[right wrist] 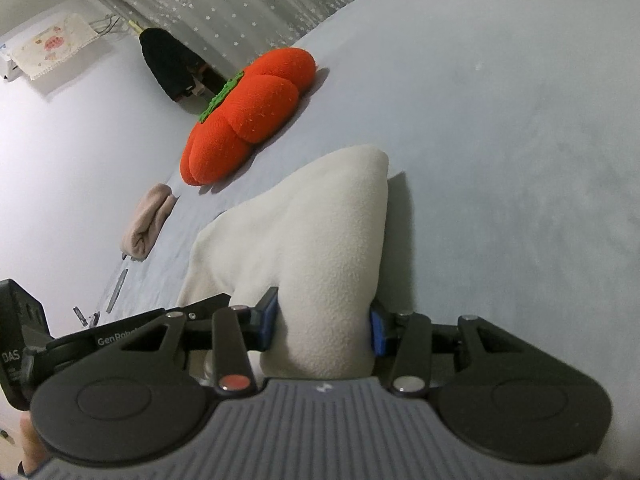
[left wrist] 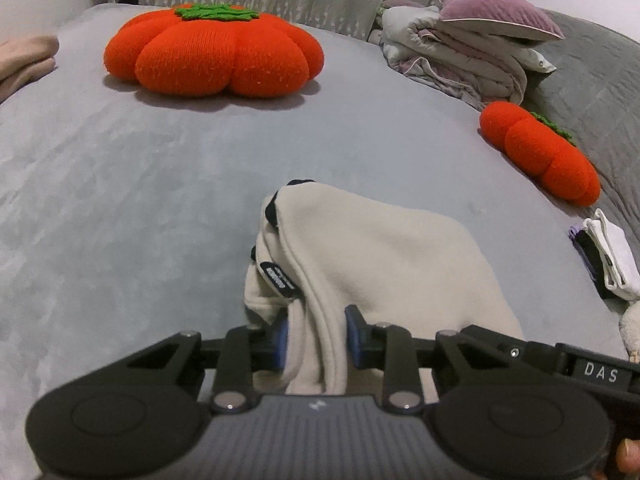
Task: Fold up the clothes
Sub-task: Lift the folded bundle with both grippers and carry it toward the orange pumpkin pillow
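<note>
I have my left gripper and right gripper both clamped on the cream garment, lifted off the bed; next I'd lay 1 fold over evenly.

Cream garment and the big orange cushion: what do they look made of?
Cream garment: looks like fleece, matte with a fine napped surface; stitched hem and a dark label visible. Big orange cushion: looks knitted, with fine ribbed texture and stray fuzz; green crocheted-looking top. Fibre content can't be told.
</note>
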Available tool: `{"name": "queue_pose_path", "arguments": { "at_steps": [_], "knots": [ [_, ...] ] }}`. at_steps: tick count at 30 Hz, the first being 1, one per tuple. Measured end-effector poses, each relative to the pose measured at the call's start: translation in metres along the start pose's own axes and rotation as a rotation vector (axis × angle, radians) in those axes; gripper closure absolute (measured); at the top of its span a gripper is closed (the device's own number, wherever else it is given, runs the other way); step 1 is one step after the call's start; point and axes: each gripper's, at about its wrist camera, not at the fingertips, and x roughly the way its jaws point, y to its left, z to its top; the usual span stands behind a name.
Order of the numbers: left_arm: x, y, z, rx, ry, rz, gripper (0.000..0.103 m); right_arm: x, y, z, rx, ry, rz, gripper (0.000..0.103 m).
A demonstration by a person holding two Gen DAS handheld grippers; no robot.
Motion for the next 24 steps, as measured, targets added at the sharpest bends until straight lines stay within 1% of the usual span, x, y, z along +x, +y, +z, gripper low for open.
{"name": "queue_pose_path", "arguments": {
  "at_steps": [6,11,13,18,24],
  "knots": [
    [-0.007,-0.004,0.001,-0.004,-0.023,-0.022,0.078,-0.004,0.006,-0.001,-0.029,-0.019,-0.011,0.058],
    [-0.010,-0.013,0.000,0.005,-0.034,-0.048,0.078,-0.018,0.024,0.000,-0.150,-0.062,-0.054,0.058],
    [-0.012,-0.019,-0.001,0.014,-0.045,-0.057,0.078,-0.023,0.027,0.003,-0.180,-0.072,-0.070,0.058],
    [-0.014,-0.031,-0.004,0.024,-0.051,-0.077,0.078,-0.032,0.025,0.007,-0.208,-0.081,-0.095,0.058],
    [-0.014,-0.046,-0.010,0.048,-0.057,-0.067,0.078,-0.038,0.021,0.009,-0.233,-0.082,-0.114,0.058]
  ]
}}
